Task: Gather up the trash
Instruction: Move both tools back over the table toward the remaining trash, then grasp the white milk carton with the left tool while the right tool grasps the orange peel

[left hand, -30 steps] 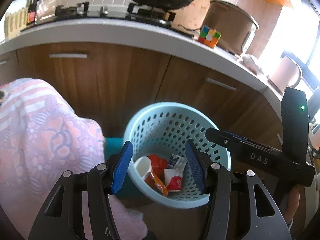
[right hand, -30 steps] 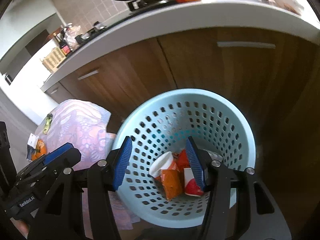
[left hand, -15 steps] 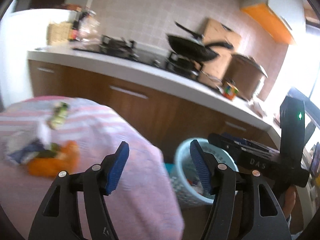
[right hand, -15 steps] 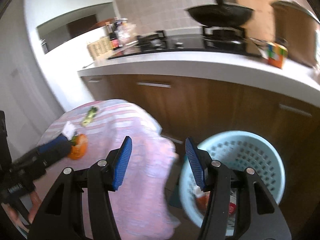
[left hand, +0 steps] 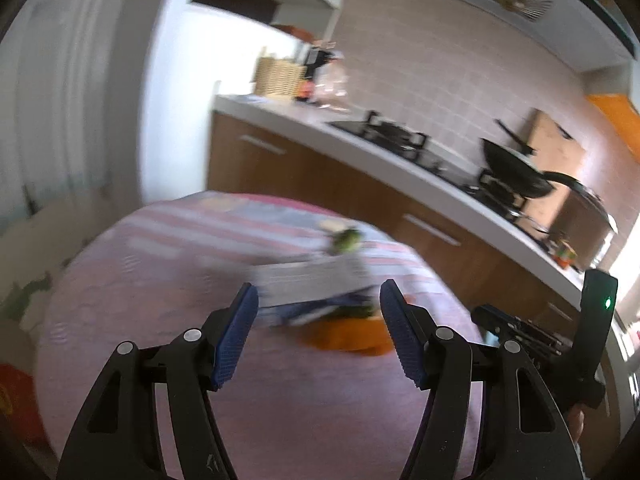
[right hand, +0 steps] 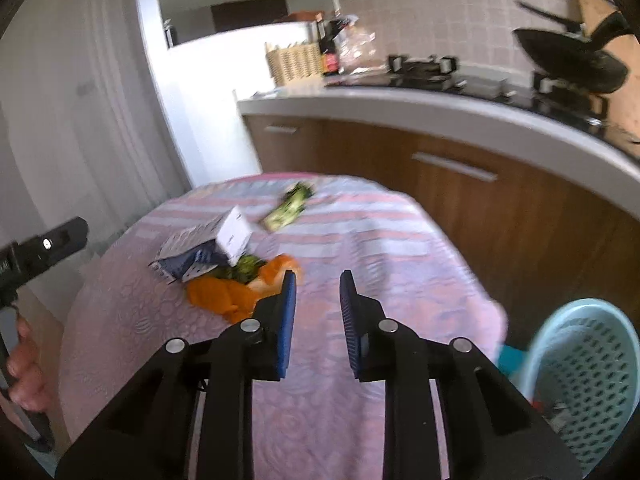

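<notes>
On the pink striped tablecloth [right hand: 360,240] lie a white and blue carton [right hand: 204,248], an orange wrapper [right hand: 236,292] with a dark green scrap on it, and a green wrapper [right hand: 288,208] farther back. My right gripper [right hand: 318,300] is open and empty, jaws partly closed, above the cloth just right of the orange wrapper. My left gripper [left hand: 320,320] is wide open and empty, hovering in front of the blurred carton [left hand: 312,280] and orange wrapper [left hand: 348,336]. The light blue trash basket [right hand: 580,352] stands on the floor at the right.
A kitchen counter [right hand: 440,112] with brown cabinets runs behind the table, bearing a stove, a black wok [right hand: 568,60] and a wicker basket [right hand: 296,60]. A white wall stands at the left. A red object [left hand: 16,396] shows at the left edge.
Both grippers have swung up and left from over the basket to above the table. The right gripper's jaws have narrowed. The trash on the cloth is now close ahead.
</notes>
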The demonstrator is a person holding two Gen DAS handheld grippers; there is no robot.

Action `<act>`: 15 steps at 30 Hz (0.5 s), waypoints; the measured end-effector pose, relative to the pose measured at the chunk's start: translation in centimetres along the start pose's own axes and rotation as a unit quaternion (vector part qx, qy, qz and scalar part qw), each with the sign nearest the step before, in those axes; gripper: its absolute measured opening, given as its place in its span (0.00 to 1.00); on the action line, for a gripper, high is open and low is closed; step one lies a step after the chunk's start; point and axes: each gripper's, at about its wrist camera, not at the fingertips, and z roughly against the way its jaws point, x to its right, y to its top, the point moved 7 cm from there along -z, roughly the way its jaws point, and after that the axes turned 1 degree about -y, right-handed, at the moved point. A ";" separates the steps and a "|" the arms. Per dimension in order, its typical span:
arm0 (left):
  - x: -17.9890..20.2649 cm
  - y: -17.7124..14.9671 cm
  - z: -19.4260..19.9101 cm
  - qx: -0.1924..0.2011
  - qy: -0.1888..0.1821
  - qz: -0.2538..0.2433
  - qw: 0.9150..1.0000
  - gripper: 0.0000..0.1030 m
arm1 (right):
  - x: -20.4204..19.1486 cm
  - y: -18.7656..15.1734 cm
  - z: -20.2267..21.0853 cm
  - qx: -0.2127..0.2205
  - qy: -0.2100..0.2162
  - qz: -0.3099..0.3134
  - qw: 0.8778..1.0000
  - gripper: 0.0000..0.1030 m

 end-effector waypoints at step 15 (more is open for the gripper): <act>-3.1 -1.7 -9.6 -0.102 -0.034 0.016 0.994 0.60 | -0.5 -2.0 -5.0 -0.025 0.013 -0.021 0.999 0.19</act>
